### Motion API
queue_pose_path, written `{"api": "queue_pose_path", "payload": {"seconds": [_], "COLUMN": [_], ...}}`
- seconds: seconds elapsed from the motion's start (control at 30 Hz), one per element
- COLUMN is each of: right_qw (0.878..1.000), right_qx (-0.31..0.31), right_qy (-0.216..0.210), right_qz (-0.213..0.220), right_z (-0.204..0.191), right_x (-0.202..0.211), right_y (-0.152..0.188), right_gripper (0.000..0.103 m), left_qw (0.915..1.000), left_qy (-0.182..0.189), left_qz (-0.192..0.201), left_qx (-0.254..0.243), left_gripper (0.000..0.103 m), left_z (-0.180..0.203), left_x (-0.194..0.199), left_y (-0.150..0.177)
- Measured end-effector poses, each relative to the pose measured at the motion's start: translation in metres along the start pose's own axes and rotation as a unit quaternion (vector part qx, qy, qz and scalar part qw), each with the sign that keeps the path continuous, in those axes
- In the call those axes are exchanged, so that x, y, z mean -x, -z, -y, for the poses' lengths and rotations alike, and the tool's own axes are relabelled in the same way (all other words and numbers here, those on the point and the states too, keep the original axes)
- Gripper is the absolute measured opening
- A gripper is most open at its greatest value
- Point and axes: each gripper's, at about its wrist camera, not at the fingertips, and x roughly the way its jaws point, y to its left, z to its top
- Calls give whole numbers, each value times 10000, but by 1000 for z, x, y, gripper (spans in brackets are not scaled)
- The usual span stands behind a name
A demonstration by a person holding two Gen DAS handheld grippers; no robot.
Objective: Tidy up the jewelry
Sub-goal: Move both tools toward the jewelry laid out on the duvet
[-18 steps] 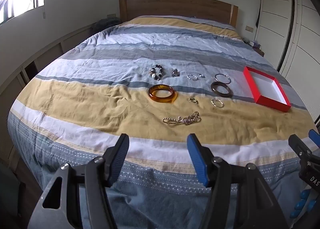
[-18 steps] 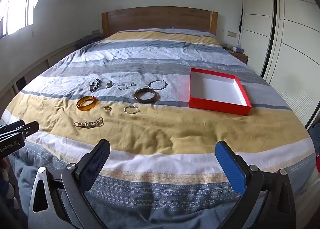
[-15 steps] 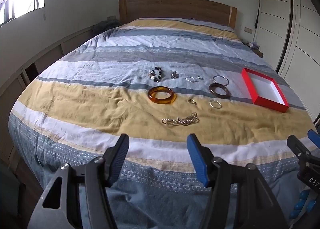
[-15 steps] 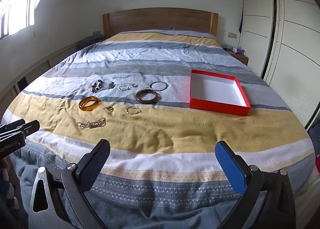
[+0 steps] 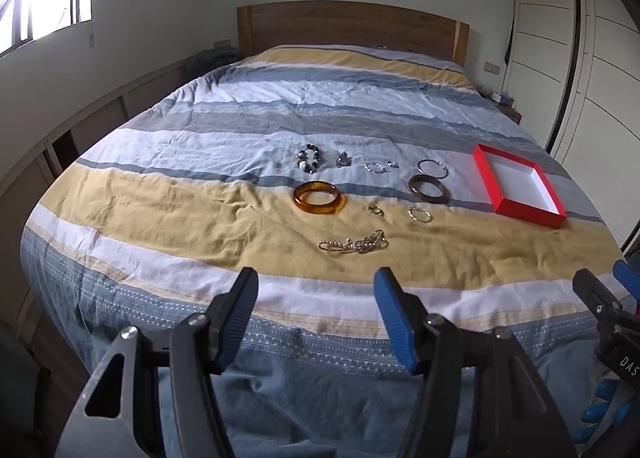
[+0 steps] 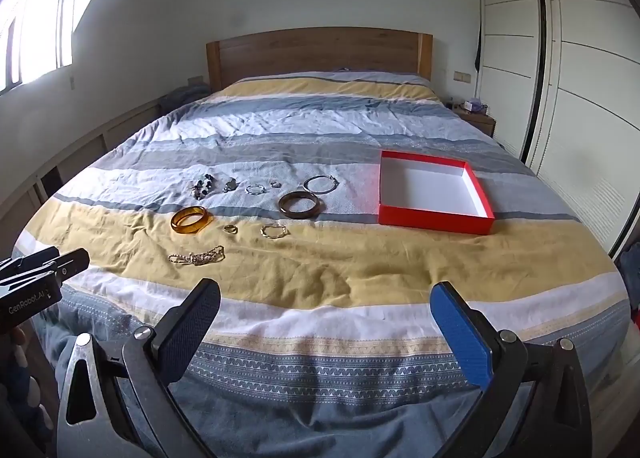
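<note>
Amber bangle (image 5: 319, 197), brown bangle (image 5: 427, 188), gold chain (image 5: 354, 246), small rings scattered on bedspread; open red box (image 5: 520, 185) at right, white inside.

On the bed (image 6: 320, 270), the box (image 6: 434, 215) lies right of the bangles (image 6: 299, 205); the chain (image 6: 198, 258) lies nearest, beads (image 6: 203, 185) farthest left.

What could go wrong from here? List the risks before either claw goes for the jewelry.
1. The gold chain lies bunched on the wrinkled bedspread; a claw may pinch fabric with it or lift only part.
2. The small ring sits flat on soft cloth and could slip from the wide pads or sink into a fold.
3. The red box rests on soft bedding, so a push on its rim could tip or shift it.
</note>
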Motion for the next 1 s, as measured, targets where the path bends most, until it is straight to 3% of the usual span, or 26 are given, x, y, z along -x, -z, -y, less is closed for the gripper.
{"api": "queue_pose_path", "payload": {"seconds": [0.63, 1.0], "right_qw": [9994, 9998], "right_qx": [5, 21], "right_qy": [-2, -89], "right_qz": [352, 148], "right_z": [-4, -3], "right_x": [7, -16], "right_y": [4, 11], "right_gripper": [103, 103], "left_qw": [10000, 9997], "left_qy": [-40, -129], "left_qz": [58, -213], "left_qx": [2, 21], "left_gripper": [58, 58], "left_z": [2, -1], "left_x": [5, -26], "left_y": [1, 3]}}
